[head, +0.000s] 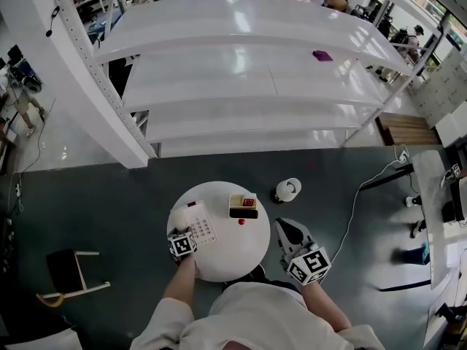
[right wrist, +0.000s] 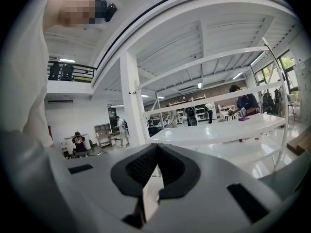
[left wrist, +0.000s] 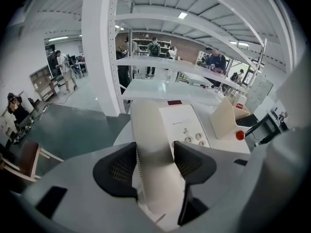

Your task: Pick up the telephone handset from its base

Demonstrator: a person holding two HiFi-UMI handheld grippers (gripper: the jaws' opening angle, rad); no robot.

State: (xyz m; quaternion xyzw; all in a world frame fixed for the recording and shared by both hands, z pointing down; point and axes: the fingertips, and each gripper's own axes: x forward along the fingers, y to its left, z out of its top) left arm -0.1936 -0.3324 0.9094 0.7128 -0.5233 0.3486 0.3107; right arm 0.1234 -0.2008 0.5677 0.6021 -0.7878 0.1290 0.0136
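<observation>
A cream telephone handset (left wrist: 151, 140) lies on its white keypad base (left wrist: 187, 123), on the left part of a small round white table (head: 230, 261). My left gripper (left wrist: 155, 165) points steeply down over it with one black pad against each long side of the handset, which fills the gap between them. From the head view the left gripper (head: 182, 230) covers the near end of the handset (head: 180, 219). My right gripper (head: 287, 230) hangs off the table's right edge. In its own view the right gripper (right wrist: 155, 152) has its tips together and holds nothing.
A beige holder (head: 243, 205) with a red-marked item and a small red ball (head: 241, 222) sit right of the phone. A white round object (head: 287, 189) stands on the floor beyond the table. White shelving (head: 248, 86) fills the back, a chair (head: 69, 272) stands left.
</observation>
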